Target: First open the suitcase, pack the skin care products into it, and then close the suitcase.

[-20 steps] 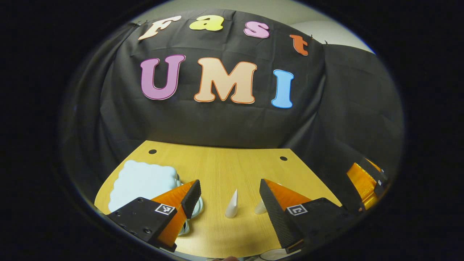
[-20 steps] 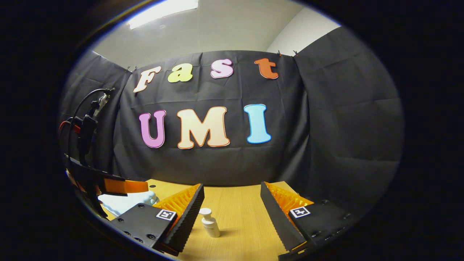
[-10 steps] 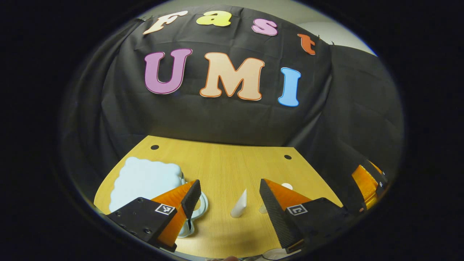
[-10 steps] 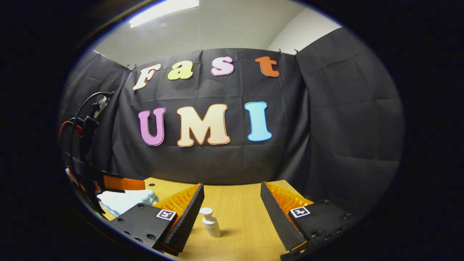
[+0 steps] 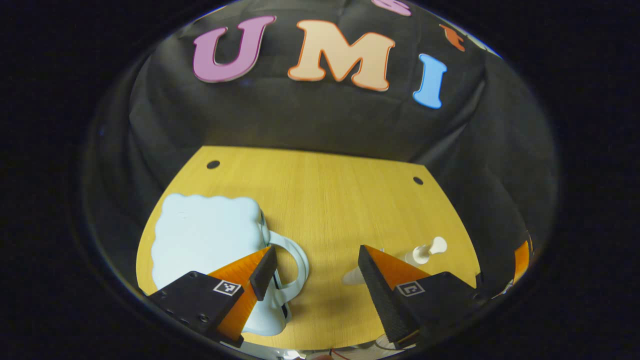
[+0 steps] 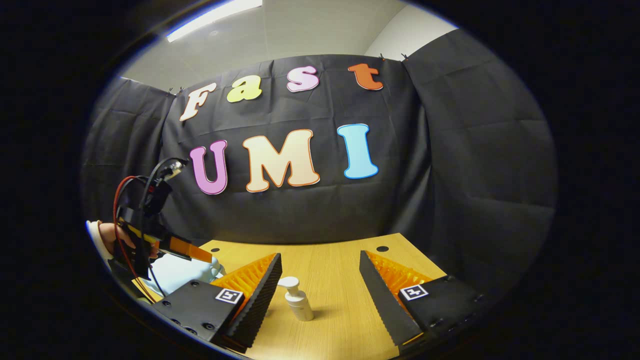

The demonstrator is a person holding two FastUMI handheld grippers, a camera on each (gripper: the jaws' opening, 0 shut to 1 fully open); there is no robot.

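Tilted further down than a second ago, the left gripper view now takes in more of the tabletop (image 5: 325, 200), with the wall letters pushed to the top edge. Left gripper (image 5: 316, 272): fingers spread wide, nothing between them, hanging above the wood.

Suitcase (image 5: 205, 235): pale blue, scalloped outline, lying flat and closed at lower left of the left gripper view; its looped handle (image 5: 295, 265) curves out toward frame centre, partly behind the gripper's left-hand finger. In the right gripper view the suitcase (image 6: 175, 272) sits at lower left, under the other gripper.

Pump bottle (image 5: 425, 252): white, at lower right of the left gripper view, just past the right-hand finger. Beside it a second whitish item (image 5: 352, 276), mostly hidden; kind unclear.

Right gripper (image 6: 320, 285): fingers wide apart, gripping nothing. The pump bottle (image 6: 298, 300) stands upright on the tabletop (image 6: 340, 310) between them, nearer the left-hand finger; contact cannot be judged.

Far left of the right gripper view: the left gripper (image 6: 190, 250), trailing red and black cables, held by a hand (image 6: 112, 240) with a light cuff.
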